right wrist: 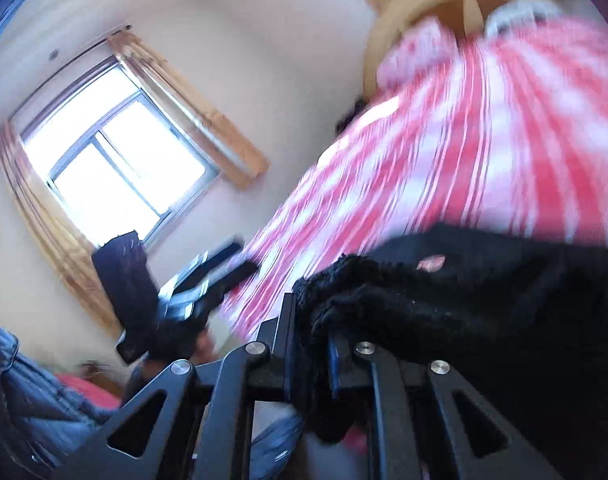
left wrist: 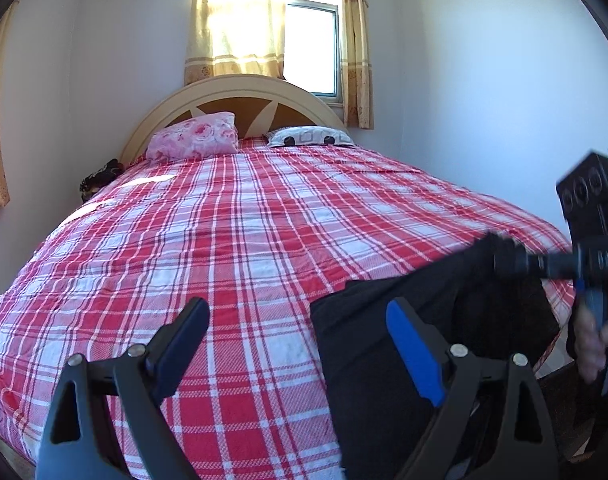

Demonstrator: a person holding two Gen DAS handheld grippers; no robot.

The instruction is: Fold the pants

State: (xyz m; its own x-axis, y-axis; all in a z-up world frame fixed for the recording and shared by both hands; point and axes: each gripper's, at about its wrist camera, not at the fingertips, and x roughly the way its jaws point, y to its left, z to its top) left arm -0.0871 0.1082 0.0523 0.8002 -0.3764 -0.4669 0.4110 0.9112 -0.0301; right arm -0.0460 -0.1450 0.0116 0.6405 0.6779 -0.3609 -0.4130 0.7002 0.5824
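Bedroom scene centred on a bed (left wrist: 224, 240) spread with a red-and-white plaid cover, curved headboard (left wrist: 240, 92) at its far end below a curtained window (left wrist: 311, 48). Black pants (left wrist: 375, 344) lying at the near right corner of the bed, partly on the plaid cover, fleecy edge raised at the side nearest the bed's right border. Left gripper (left wrist: 300, 344) poised over the near edge of the bed, jaws spread wide and gripping nothing: one finger over bare plaid, the blue-padded finger over the left margin of the pants, contact with the cloth not determinable. Right gripper (right wrist: 311, 344) at the near right corner of the bed, jaws drawn close and clamped on a bunched fold of the fuzzy pants fabric, seen from the left wrist view as a blurred dark bar crossing above the garment. Hand (left wrist: 595, 340) gripping the right tool just off the bed's right border. Pink floral pillow (left wrist: 194, 140) and white patterned pillow (left wrist: 307, 137) against the headboard. Right wrist view strongly motion-blurred and tilted, bed rising toward the upper right.
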